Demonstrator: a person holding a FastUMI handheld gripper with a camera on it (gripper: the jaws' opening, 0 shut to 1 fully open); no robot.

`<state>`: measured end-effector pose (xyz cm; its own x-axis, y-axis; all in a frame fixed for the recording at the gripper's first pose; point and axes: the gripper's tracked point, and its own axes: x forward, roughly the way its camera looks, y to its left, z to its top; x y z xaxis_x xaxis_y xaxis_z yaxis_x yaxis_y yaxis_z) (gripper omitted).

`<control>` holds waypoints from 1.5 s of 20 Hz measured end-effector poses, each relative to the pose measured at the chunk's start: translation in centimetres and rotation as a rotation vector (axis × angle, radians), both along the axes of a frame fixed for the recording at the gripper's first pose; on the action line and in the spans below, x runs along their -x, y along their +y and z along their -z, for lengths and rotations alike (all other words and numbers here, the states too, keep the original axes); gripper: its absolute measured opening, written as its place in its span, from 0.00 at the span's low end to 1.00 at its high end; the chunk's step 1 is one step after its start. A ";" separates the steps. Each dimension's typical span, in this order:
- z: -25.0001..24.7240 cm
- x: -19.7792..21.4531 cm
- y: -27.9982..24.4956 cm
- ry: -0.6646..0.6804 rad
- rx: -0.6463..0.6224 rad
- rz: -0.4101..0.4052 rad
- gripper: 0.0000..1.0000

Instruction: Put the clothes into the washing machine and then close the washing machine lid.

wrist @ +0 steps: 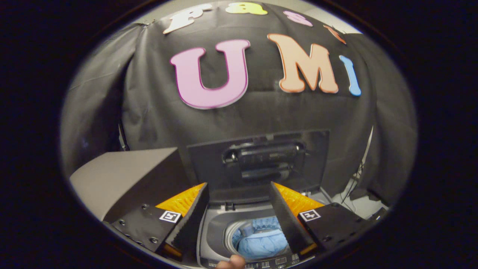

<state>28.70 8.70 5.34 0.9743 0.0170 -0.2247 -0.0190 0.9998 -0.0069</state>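
Blue clothes (261, 241) already in the washing machine (216, 228) drum, below the gripper (239, 198), fingers apart and empty. Reach beyond the drum to the upright lid (257, 160); pull down gently.

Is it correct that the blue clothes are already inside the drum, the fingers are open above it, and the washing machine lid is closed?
Not quite: the lid is open, standing upright behind the drum, as the gripper view shows. The blue clothes do lie inside the drum, and the gripper has its fingers open above it.
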 end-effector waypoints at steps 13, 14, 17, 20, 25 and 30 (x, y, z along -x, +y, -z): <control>-12.7 -9.7 -0.5 -0.297 0.188 0.009 1.00; -12.6 -10.5 -0.4 -0.310 0.190 -0.008 1.00; -9.8 -14.2 -0.6 -0.241 0.168 -0.067 0.99; -5.1 -16.8 -2.0 -0.118 0.149 -0.083 0.99; -1.6 -19.2 -3.7 -0.073 0.050 -0.063 0.98; -1.7 -18.9 -3.8 -0.085 0.064 -0.064 0.98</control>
<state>47.58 4.94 7.06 0.9872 0.0678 -0.1444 -0.0793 0.9940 -0.0751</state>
